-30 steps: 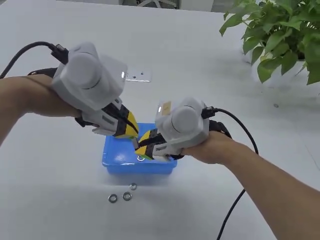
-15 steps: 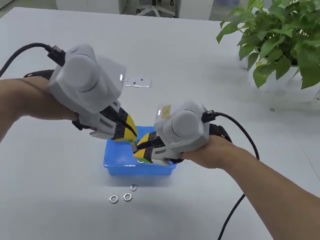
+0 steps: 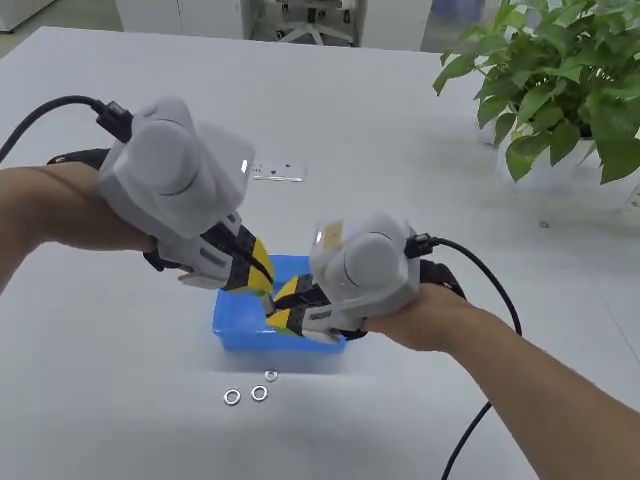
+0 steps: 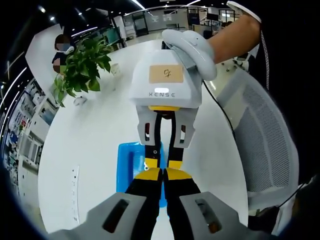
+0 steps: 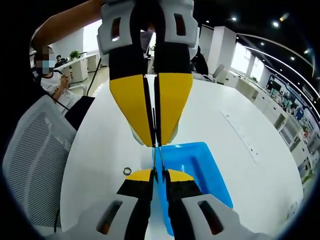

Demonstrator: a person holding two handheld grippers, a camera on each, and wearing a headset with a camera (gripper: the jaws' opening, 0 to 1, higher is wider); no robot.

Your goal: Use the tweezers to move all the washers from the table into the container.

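Note:
Both grippers meet jaw to jaw over the blue container (image 3: 238,326). The thin metal tweezers (image 5: 156,158) run between the yellow jaws of my left gripper (image 5: 155,142) down into my right gripper (image 5: 156,175), and both are shut on them. In the head view my left gripper (image 3: 262,280) comes in from the upper left and my right gripper (image 3: 281,308) from the right. Three washers (image 3: 258,393) lie on the table just in front of the container. One washer (image 5: 127,171) lies beside the container (image 5: 200,165) in the right gripper view.
A potted plant (image 3: 560,70) stands at the far right of the white table (image 3: 420,150). A small flat plate (image 3: 275,172) lies behind the grippers. Black cables trail from both grippers. A mesh chair (image 5: 35,150) stands beside the table.
The head camera has shifted a little. Both grippers stay together over the container, and the right one has sunk slightly toward it. The washers lie where they were.

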